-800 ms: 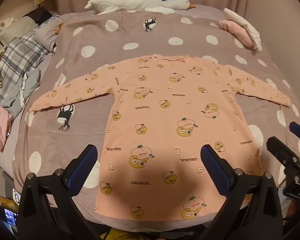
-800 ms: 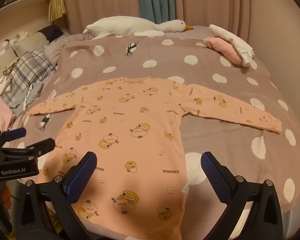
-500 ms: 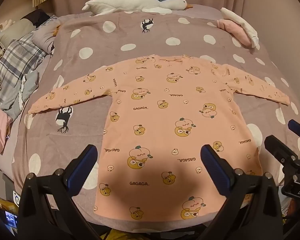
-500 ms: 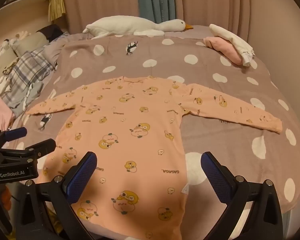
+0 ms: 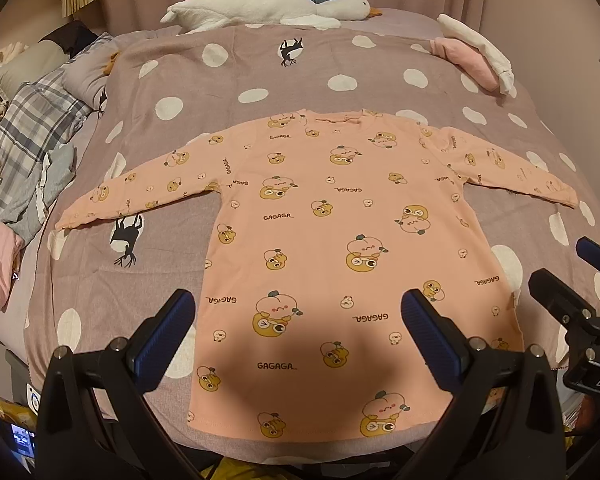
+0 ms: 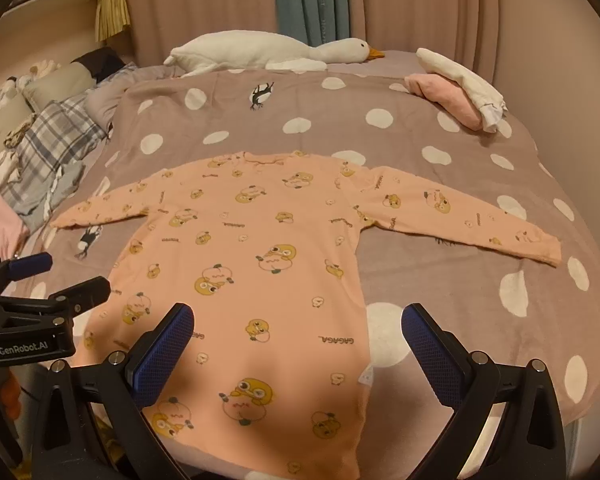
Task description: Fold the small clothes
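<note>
Bed, with grey-mauve polka-dot cover: carries every item listed below; the working surface for the fold.

Pink long-sleeved top, printed with cartoon ducks and "GAGAGA": lies flat at the middle of the bed, front or back side up (cannot tell which), hem toward the cameras, neckline toward the far end, both sleeves spread out sideways. No fold has been made in it; the whole of the folding appears left to do, sleeves first by likely order. A few light creases, nothing bunched.

Plush goose, white, orange beak: along the far edge of the bed, well apart from the top.

Heap of plaid and grey bedding or clothes: on the left margin of the bed, near the left sleeve's cuff but not touching it. A pink piece lies below it at the edge.

Folded pink and white items: far right corner of the bed, clear of the right sleeve.

Left claw: fingers wide apart, holding nothing, above the hem's left half.

Right claw: fingers wide apart, holding nothing, above the hem's right side.

Obstructions: none lies on the top or over its sleeves; both cuffs look reachable.
</note>
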Motion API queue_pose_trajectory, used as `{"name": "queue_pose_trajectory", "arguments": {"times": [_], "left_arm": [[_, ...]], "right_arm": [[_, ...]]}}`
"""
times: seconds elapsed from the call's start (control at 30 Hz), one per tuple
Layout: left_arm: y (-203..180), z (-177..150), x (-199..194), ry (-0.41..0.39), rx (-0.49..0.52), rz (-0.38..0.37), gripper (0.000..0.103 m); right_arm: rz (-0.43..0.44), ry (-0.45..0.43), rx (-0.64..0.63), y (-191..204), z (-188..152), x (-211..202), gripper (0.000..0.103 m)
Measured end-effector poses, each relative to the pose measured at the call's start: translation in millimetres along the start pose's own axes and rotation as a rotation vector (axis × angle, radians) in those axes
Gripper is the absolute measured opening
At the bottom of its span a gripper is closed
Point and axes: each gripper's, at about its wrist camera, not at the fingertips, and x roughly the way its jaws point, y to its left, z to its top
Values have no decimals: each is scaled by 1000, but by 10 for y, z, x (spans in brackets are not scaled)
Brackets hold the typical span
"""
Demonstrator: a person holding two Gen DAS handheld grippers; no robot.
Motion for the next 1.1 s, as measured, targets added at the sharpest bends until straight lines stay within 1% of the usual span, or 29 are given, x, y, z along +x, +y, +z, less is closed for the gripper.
{"name": "queue_pose_trajectory", "arguments": {"times": [1.1], "left_arm": [[-57, -26, -5, 9, 10, -1, 103]], "right_arm": [[-2, -10, 4, -46, -6, -45, 103]]}}
